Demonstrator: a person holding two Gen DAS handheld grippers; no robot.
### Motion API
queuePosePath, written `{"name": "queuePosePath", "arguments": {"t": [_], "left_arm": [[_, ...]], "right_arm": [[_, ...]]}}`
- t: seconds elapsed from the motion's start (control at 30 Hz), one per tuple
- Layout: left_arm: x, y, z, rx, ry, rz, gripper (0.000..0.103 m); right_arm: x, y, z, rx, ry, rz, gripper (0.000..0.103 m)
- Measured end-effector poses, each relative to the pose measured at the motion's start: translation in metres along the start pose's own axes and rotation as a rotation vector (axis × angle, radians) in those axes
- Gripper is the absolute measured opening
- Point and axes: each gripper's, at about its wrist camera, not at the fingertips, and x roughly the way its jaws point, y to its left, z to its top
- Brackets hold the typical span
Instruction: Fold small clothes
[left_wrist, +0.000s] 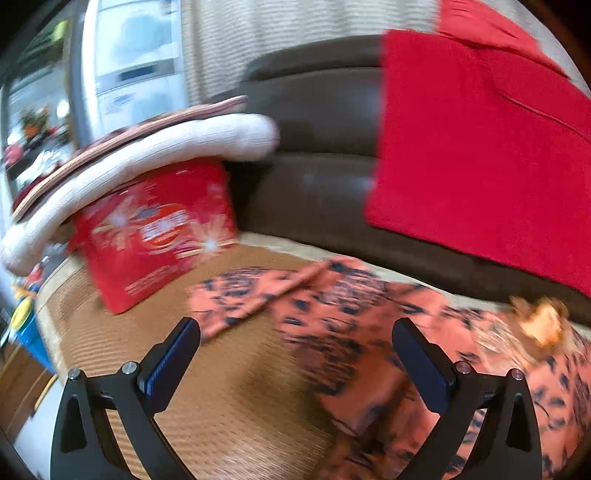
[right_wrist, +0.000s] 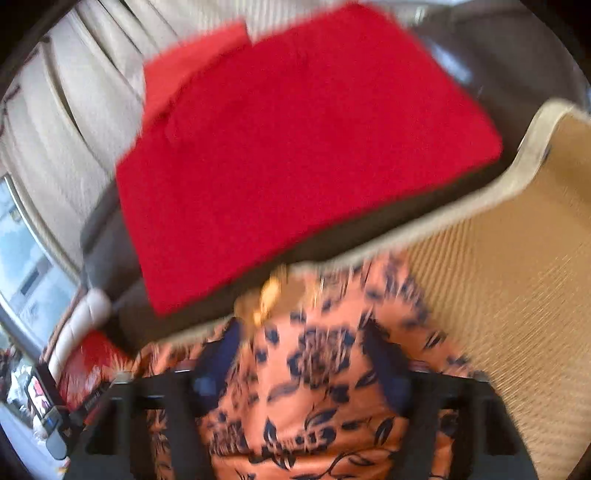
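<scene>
The garment (left_wrist: 332, 314), orange with a dark floral print, lies spread on the woven mat (left_wrist: 229, 406) in front of the sofa back (left_wrist: 317, 122), one narrow part of it reaching out toward the red bag (left_wrist: 155, 236). The left gripper (left_wrist: 295, 354) hovers over the garment's near edge with its fingers wide apart and nothing between them. The right gripper (right_wrist: 303, 354) is over the middle of the garment; its fingers stand partly apart, cloth shows between them, and the blur leaves it unclear whether they press on it. Beyond the garment a red cloth (right_wrist: 295, 147) hangs over the sofa back. Both views are smeared. The likely trouble is a fold begun with only one side held: the thin fabric could slide on the mat, bunch up, or drag crookedly. A pinch in the middle instead of at an edge would give an uneven crease.
</scene>
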Motion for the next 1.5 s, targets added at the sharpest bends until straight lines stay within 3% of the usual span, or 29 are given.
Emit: {"name": "queuePosePath", "arguments": {"t": [0.07,0.2,0.27,0.4,0.6,0.67,0.77,0.8,0.87,0.9,0.97,1.03,1.27,1.37,1.5], "left_arm": [[-0.014,-0.033,-0.008,0.112,-0.057,-0.047,0.103],[-0.027,-0.077,-0.021,0.230,-0.087,-0.155,0.103],[-0.019,-0.091,-0.027,0.252,-0.031,-0.183,0.103],[0.011,-0.108,-0.040,0.302,0.087,-0.145,0.103],[0.057,-0.121,-0.067,0.326,0.339,-0.124,0.103],[0.053,-0.119,-0.065,0.311,0.338,-0.135,0.103],[0.039,-0.114,-0.055,0.290,0.302,-0.173,0.103],[0.031,-0.110,-0.049,0.279,0.280,-0.183,0.103],[0.017,-0.100,-0.037,0.252,0.221,-0.194,0.103],[0.009,-0.091,-0.030,0.238,0.180,-0.188,0.103],[-0.002,-0.068,-0.015,0.195,0.099,-0.156,0.103],[0.005,-0.044,-0.001,0.136,0.069,-0.109,0.103],[0.061,0.062,-0.002,-0.135,0.201,0.063,0.103],[0.074,0.093,-0.007,-0.132,0.179,0.201,0.103],[0.090,0.105,-0.014,-0.065,0.205,0.260,0.103]], "right_arm": [[0.016,-0.013,-0.003,0.060,0.054,0.005,0.041],[0.039,-0.024,-0.008,0.035,0.116,-0.067,0.041],[0.049,-0.029,-0.011,0.034,0.153,-0.073,0.041],[0.061,-0.040,-0.017,0.026,0.168,-0.146,0.041],[0.057,-0.049,-0.014,0.011,0.162,-0.198,0.037],[0.045,-0.041,-0.013,-0.027,0.144,-0.217,0.041],[0.040,-0.019,-0.018,-0.096,0.152,-0.141,0.045],[0.042,-0.015,-0.020,-0.115,0.166,-0.139,0.050],[0.058,-0.010,-0.029,-0.143,0.235,-0.168,0.050],[0.057,-0.009,-0.030,-0.151,0.223,-0.177,0.050],[0.049,-0.005,-0.027,-0.147,0.189,-0.156,0.051],[0.041,0.003,-0.025,-0.146,0.144,-0.115,0.053],[0.041,0.026,-0.036,-0.168,0.126,-0.051,0.056],[0.043,0.036,-0.037,-0.175,0.109,-0.026,0.058],[0.043,0.040,-0.040,-0.170,0.110,-0.028,0.060]]}}
